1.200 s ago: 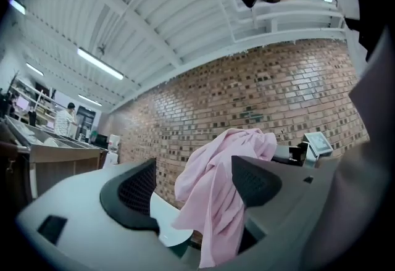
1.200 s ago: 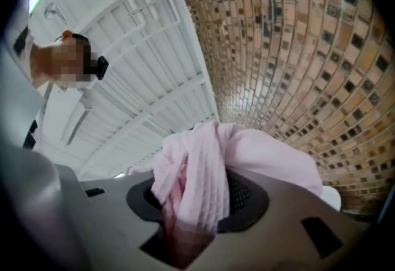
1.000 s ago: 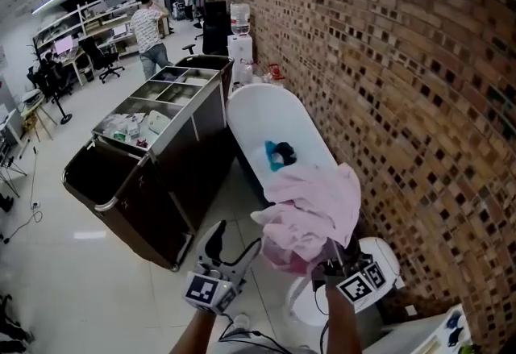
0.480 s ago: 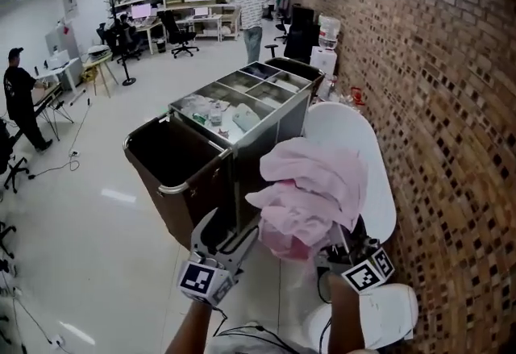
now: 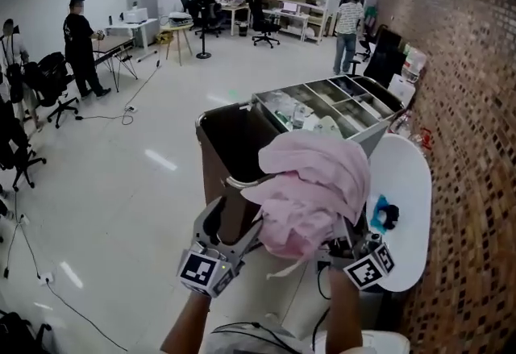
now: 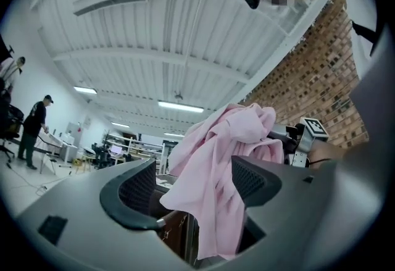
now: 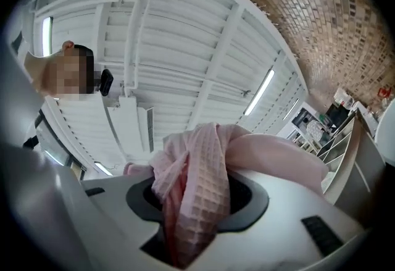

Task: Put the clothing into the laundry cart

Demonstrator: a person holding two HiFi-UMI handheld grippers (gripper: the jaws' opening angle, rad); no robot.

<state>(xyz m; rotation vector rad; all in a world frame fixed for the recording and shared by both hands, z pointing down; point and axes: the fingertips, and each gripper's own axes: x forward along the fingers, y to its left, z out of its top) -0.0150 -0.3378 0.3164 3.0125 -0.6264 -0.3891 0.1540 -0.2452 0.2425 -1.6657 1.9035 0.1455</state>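
- Head view, far left: the left gripper (image 5: 234, 228) is raised with its jaws spread, pressing on nothing. In the left gripper view a loose fold of the clothing (image 5: 310, 187) hangs in the gap.
- Just beyond it, the laundry cart (image 5: 242, 147) stands on the floor, its dark bin open at the near end.
- The pink clothing is bunched in the air, near the bin's right rim and not yet over the opening.
- It looks light, soft and limp, with a waffle weave that should not slip. Trailing folds could snag the rim, so gather it at the thick bunch.
- On the right, the right gripper (image 5: 340, 247) is clamped on that bunch.
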